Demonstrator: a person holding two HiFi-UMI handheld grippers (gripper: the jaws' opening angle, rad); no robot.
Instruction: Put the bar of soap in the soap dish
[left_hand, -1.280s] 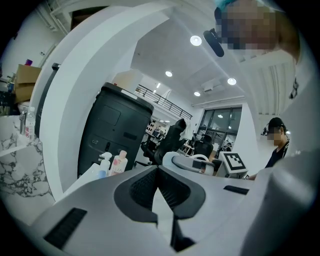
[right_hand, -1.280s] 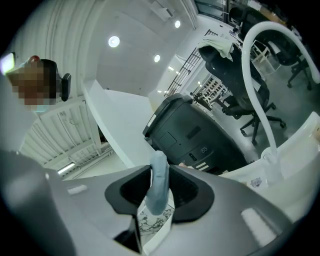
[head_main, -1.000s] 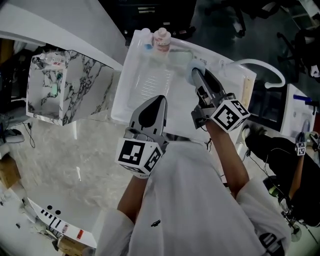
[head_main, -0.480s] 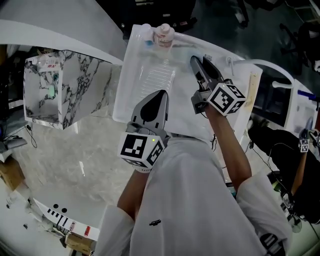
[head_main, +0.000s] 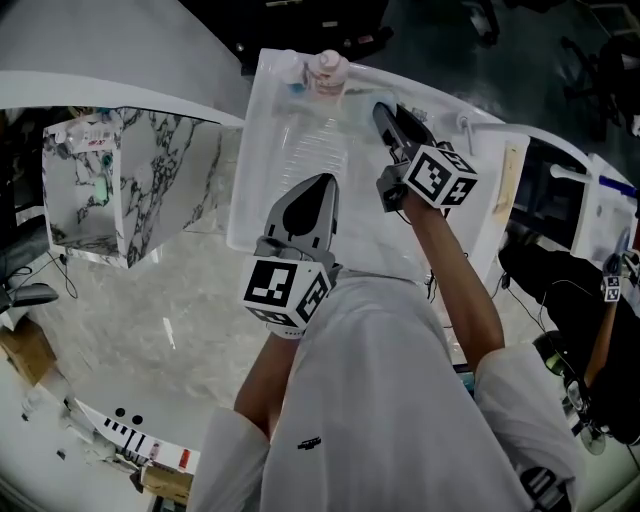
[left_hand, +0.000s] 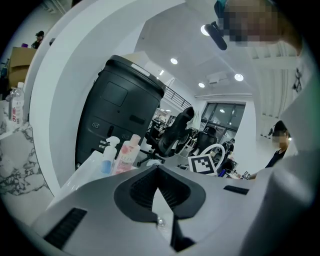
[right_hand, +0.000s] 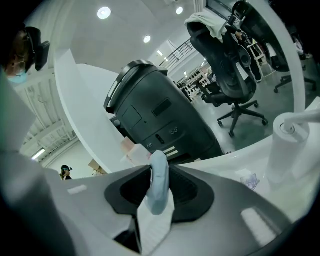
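Clamped edgewise on the soap with the right tongs — ready for lowering; left tongs pressed together, empty — spare.

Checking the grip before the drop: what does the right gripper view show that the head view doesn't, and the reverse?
Right gripper view only: the pale blue bar of soap pinched upright in the right claw, plus an office chair. Head view only: the left claw and the marble box. Both: the pink bottle and the right claw itself.
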